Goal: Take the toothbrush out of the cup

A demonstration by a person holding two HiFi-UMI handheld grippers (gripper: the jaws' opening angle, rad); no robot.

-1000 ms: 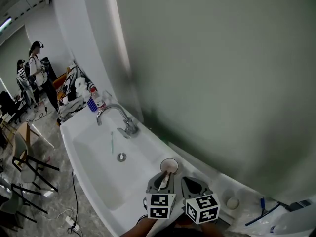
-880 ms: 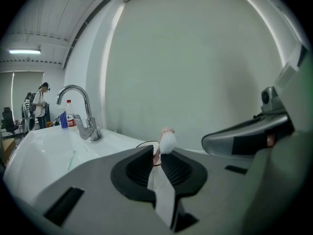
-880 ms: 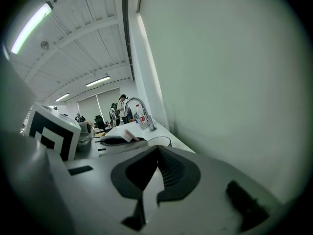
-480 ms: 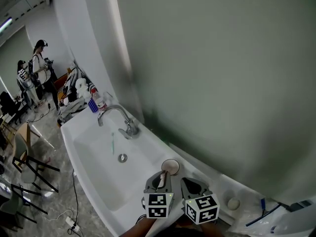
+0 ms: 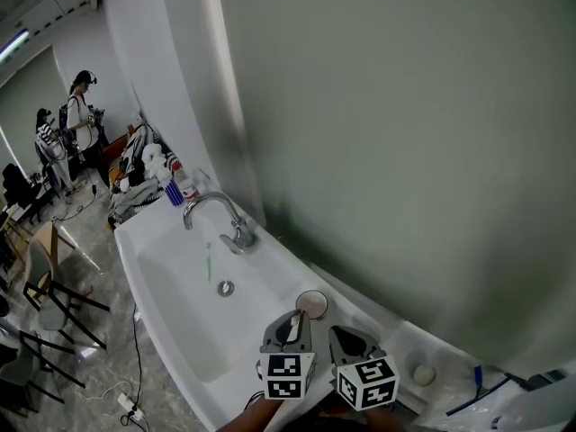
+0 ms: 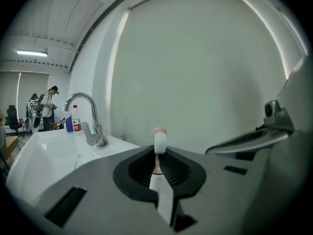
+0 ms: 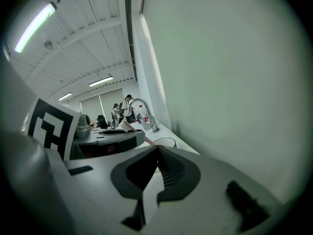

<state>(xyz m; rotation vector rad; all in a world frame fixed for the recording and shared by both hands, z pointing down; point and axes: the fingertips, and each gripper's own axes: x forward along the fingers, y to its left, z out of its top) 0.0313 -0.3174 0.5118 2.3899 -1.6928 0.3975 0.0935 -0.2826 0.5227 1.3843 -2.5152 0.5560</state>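
My left gripper (image 5: 291,324) is shut on the toothbrush (image 6: 160,143); its jaws have just been closing on the white handle. The pink neck and white bristles stick out past the fingertips. The small round cup (image 5: 311,303) stands on the sink ledge just beyond those fingertips. In the right gripper view the toothbrush (image 7: 128,128) slants down toward the cup rim (image 7: 165,141); whether its tip is inside I cannot tell. My right gripper (image 5: 353,338) sits beside the left one with its jaws together and nothing between them.
A white sink (image 5: 171,318) with a chrome faucet (image 5: 220,212) lies to the left; a green toothbrush (image 5: 208,263) rests in the basin. Bottles (image 5: 176,187) stand at the far end. A grey wall rises right behind the ledge. People (image 5: 83,106) stand far off.
The left jaws look narrower round the toothbrush than a second ago. Both grippers have hardly shifted. A person in the background has walked a little to the right.
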